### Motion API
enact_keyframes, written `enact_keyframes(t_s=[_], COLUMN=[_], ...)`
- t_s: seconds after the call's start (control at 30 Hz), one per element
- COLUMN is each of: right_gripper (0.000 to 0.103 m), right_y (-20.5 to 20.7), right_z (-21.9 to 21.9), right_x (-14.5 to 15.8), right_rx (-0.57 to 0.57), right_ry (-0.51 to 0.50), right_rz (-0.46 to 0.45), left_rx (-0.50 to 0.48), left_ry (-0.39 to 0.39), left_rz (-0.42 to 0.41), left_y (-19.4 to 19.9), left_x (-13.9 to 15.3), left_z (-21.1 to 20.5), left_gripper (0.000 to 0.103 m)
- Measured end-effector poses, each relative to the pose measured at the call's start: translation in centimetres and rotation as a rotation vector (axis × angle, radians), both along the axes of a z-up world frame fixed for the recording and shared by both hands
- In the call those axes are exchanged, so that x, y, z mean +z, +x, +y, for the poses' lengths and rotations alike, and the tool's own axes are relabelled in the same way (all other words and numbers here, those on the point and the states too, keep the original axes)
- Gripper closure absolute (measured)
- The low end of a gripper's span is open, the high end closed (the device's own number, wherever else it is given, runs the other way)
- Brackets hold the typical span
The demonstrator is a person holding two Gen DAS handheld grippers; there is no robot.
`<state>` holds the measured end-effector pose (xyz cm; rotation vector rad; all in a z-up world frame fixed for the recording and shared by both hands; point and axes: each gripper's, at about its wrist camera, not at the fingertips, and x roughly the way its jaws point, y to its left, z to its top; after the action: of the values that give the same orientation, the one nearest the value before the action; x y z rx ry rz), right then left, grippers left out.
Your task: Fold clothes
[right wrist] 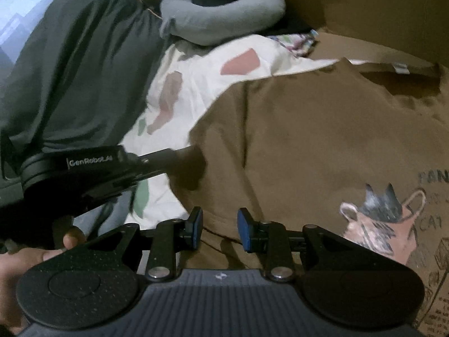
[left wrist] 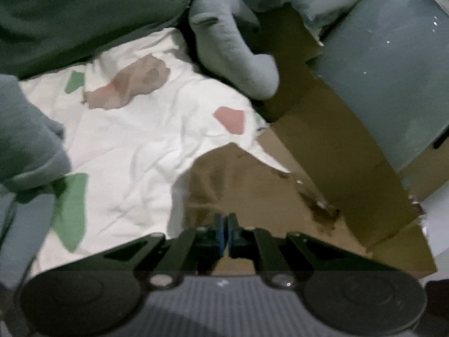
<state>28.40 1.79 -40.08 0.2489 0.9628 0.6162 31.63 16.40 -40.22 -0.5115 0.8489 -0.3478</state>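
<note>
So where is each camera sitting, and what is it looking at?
Left wrist: sits on the left gripper, looking down along its shut fingers at the brown shirt and white patterned sheet.
Right wrist: sits on the right gripper, looking down at the brown shirt with its cat print; the left gripper and a hand show.
Shared: shirt, sheet, grey curved pillow.
</note>
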Motion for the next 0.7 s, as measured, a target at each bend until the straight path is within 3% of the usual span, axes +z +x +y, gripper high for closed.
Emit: enact_keyframes(t_s=[0.03,0.07,0.5,0.57,0.63,0.7], right_gripper=[0.053,0.051,0.052,0.061,0.094,0.100], right_y=[0.1,0.1,2.0,2.6,3.0,3.3], right_z=[0.0,0.1,-0.2,-0.3,-0.5,-0.9], right_x=[0.1,0.2,0.9,0.9,0.6,0.3], right_rx=[-0.004,-0.008,-0.054,-0.055,-0.063,-0.085], right_ry=[0.006,0.012,0.064,0.069,0.071,0.068], right_rz=[-0.004,-0.008,-0.011,-0.008,0.001,0.005], left_rx=[-0.018,-0.036,-0.179,-0.197,-0.214,-0.227], left_ry=[-0.014,-0.028,-0.140,-0.145,-0.137,-0.126], left_rz=[0.001,0.002,0.036,0.038,0.036,0.033], left_y=[0.1,0.2,1.3,1.5,1.8,2.2], left_x=[0.2,0.3,1.0,1.1,1.1,1.2], left_z=[-0.3,-0.6,-4.7,-5.2,-5.6,-5.9], left_gripper=[0.100,0.100,0.100,0.100,0.100,0.099])
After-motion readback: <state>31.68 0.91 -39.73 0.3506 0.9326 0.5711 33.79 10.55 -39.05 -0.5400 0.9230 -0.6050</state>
